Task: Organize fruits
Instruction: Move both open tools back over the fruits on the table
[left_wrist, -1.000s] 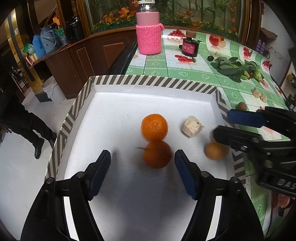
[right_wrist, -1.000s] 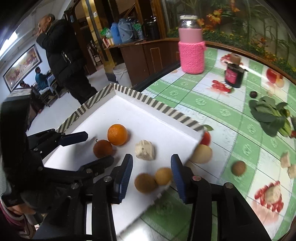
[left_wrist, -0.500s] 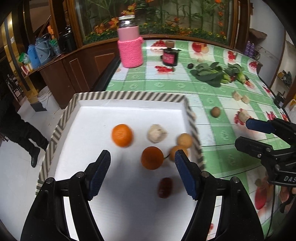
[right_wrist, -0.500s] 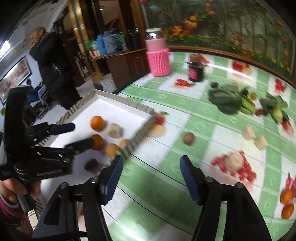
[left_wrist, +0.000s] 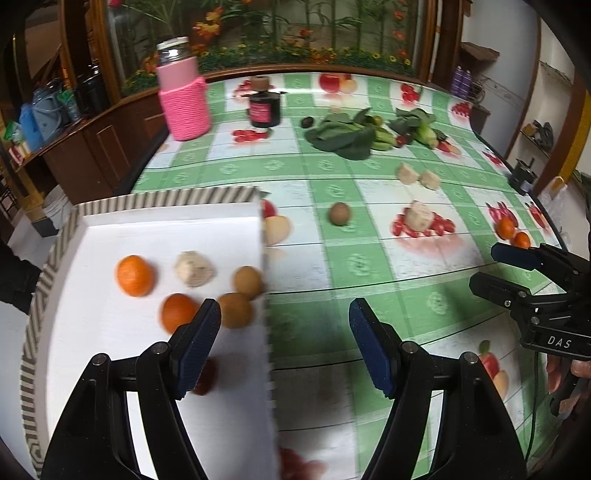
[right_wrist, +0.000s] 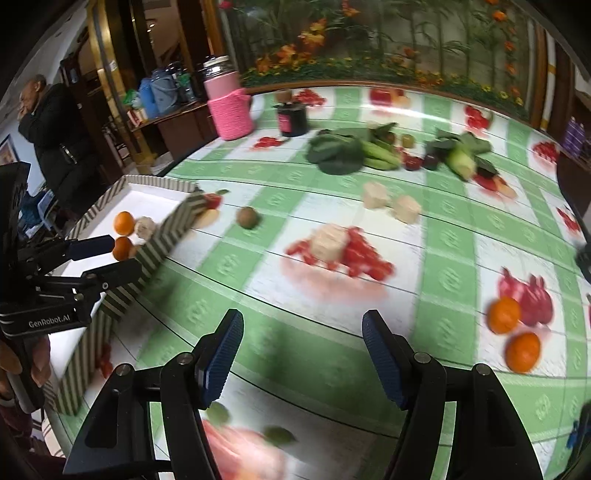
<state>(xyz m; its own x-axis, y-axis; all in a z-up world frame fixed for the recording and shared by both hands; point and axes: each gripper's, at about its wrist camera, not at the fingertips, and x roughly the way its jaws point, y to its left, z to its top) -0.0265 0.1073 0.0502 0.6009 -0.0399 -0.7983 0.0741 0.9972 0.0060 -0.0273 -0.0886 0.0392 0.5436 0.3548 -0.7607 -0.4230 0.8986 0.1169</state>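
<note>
Your worktop (left_wrist: 369, 266), under its green checked cloth, is where the unfinished work lies, and the striped-rim tray (left_wrist: 55, 243) at its left end holds what is already sorted. Inside the tray you have two oranges (left_wrist: 135, 275), two tan round fruits (left_wrist: 247, 282), a pale lumpy piece (left_wrist: 194, 268) and a dark red fruit (left_wrist: 205, 376) half hidden behind a left finger, so I judge the job roughly half done. Out on the cloth, a leafy heap of greens (right_wrist: 340, 151) sits far back, several pale chunks (right_wrist: 406, 208) lie in the middle, one of them on a printed cluster of red fruit, two loose oranges (right_wrist: 504, 315) rest near the right edge, and a small brown fruit (left_wrist: 339, 213) sits just beyond the tray's corner. Your left tongs (left_wrist: 284, 343) stand partly open over the tray's right rim with nothing between them. Your right tongs (right_wrist: 301, 354) have just been opening and hold nothing, aimed at bare cloth with the loose oranges off to their right. Those oranges and the brown fruit look like your next pickups.
</note>
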